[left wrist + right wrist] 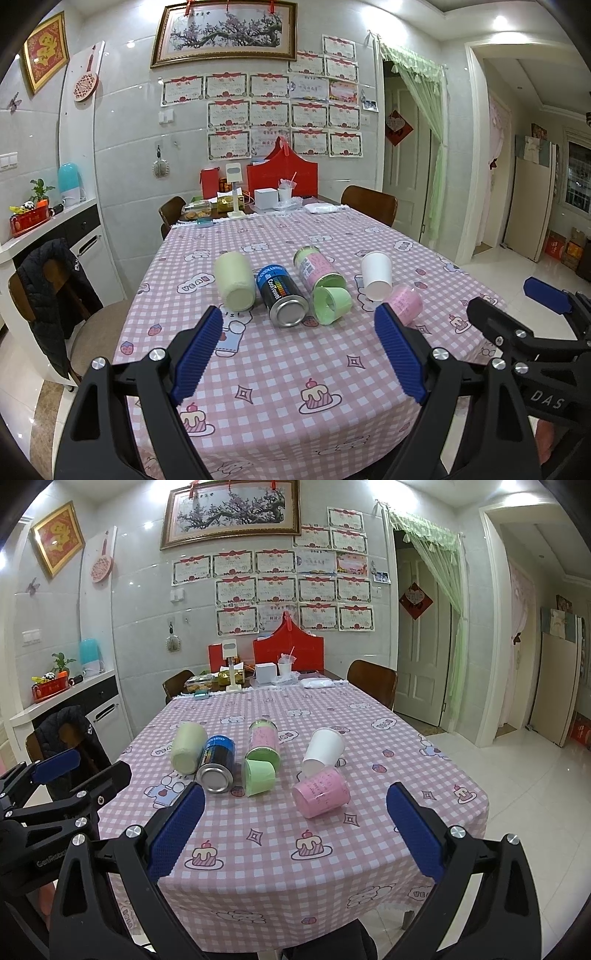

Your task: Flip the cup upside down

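Both grippers hang over the near table edge, nothing between their blue pads. Left gripper (299, 347) is spread wide; right gripper (295, 830) likewise, pads well apart.

Row on the checked cloth (258, 867), left to right in the right wrist view:
- cream cup (186, 747), on its side, at 10 o'clock from the right gripper.
- blue can (216, 762), on its side, metal base toward the camera, touching or just beside the cream cup; cannot tell which.
- tall tube (263, 740), pink and green, lying down at 11 o'clock.
- green cup (258, 777), on its side, against the tube's near end.
- white cup (323, 751), tipped over, at 12 to 1 o'clock.
- pink cup (321, 794), on its side, nearest of the lot, dead ahead at 12 o'clock, just short of the white cup.

From the left wrist the pink cup (406, 304) sits at 1 o'clock, partly behind the right pad.

Count: four cups (cream, green, white, pink), one can, one tube, two grippers. Far-end clutter not counted.

Step, as I judge it: approach, no cup grasped. Which cup is meant is not given; pink looks the likely one for the right gripper, being closest and centred. Next move would call for lowering the pads to either side of its wall, closing gently since it looks thin and may roll, then lifting and turning it mouth-down onto the cloth. Mind the white cup close behind.
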`<act>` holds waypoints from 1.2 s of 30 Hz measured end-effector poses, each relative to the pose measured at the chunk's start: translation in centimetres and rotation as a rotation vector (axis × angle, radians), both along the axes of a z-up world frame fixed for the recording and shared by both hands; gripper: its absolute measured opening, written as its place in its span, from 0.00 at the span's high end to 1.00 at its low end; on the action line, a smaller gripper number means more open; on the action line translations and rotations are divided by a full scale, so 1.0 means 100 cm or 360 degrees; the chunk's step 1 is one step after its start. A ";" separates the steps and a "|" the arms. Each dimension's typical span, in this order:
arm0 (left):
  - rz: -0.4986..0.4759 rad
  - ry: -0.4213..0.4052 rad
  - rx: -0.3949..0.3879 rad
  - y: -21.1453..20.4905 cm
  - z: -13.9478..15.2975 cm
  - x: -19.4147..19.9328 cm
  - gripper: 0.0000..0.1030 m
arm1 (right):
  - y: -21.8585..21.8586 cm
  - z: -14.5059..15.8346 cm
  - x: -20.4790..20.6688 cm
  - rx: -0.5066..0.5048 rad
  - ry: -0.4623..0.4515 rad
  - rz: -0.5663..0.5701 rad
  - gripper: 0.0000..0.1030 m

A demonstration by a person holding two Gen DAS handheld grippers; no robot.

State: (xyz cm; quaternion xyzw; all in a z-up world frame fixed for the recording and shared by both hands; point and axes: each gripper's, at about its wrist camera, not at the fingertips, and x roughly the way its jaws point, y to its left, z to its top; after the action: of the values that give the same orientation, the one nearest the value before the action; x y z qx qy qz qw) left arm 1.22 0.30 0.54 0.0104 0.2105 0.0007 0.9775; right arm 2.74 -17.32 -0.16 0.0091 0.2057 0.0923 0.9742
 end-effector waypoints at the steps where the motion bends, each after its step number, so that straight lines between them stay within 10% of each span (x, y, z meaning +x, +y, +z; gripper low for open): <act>1: -0.0006 0.0008 -0.0003 -0.001 -0.001 0.003 0.19 | 0.000 -0.001 0.002 -0.0001 0.0005 0.0002 0.08; 36: -0.0265 0.0414 -0.0135 -0.069 -0.052 0.226 0.19 | -0.078 -0.044 0.179 0.0111 0.0296 -0.0258 0.08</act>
State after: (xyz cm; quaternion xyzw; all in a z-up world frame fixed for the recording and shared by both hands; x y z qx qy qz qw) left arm 23.79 -6.58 -4.62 -0.0134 0.3337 -0.0905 0.9382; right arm 20.64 -25.09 -4.59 0.0681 0.2904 0.0190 0.9543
